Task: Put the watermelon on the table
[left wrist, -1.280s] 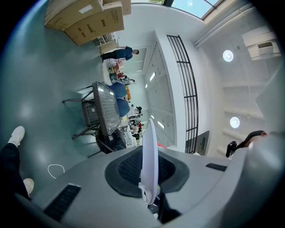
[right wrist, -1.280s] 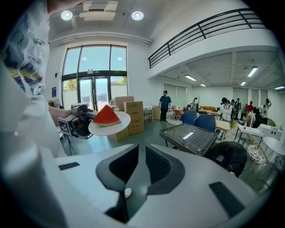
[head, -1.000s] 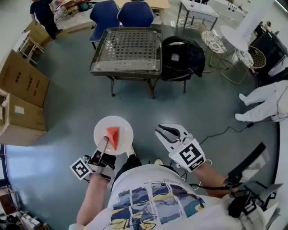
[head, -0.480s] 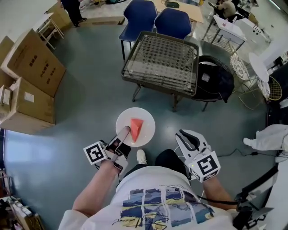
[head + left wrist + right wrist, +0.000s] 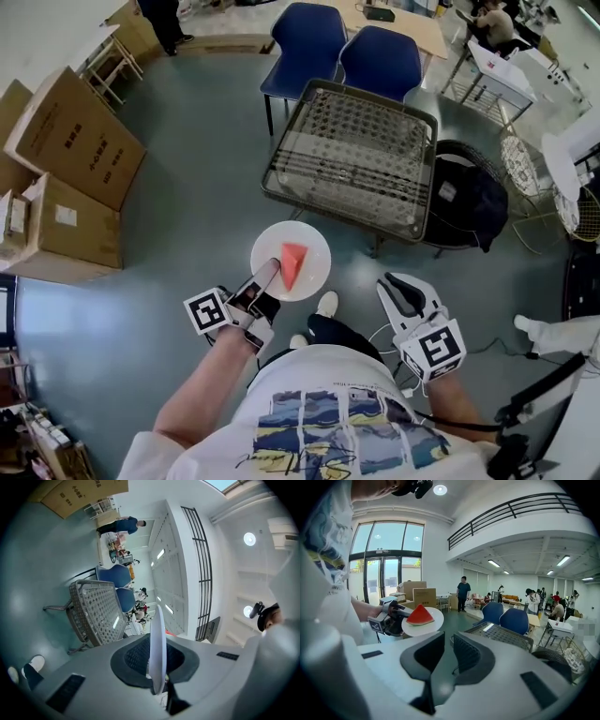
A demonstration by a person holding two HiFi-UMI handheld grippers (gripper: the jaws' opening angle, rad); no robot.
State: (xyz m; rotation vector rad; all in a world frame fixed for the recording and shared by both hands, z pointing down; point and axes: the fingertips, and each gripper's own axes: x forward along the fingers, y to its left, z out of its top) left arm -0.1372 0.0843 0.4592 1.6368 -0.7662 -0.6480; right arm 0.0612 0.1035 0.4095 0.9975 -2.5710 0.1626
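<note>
Left gripper (image 5: pixel 265 274): mine, jaws pinched on the near rim of a white plate (image 5: pixel 316 251), which I hold level above the grey floor (image 5: pixel 187 206).
Watermelon (image 5: pixel 293 265): one red wedge, lying on that plate just past my fingertips.
Right gripper (image 5: pixel 401 285): mine, jaws a narrow slit apart, nothing between them.
Table (image 5: pixel 352 150): mesh top, ahead of the plate and apart from it; blue chairs (image 5: pixel 309 42) stand behind it.

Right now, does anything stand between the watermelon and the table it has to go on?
Nothing visible does. The left claw holds the plate with the watermelon over bare floor, and the table stands just ahead.
</note>
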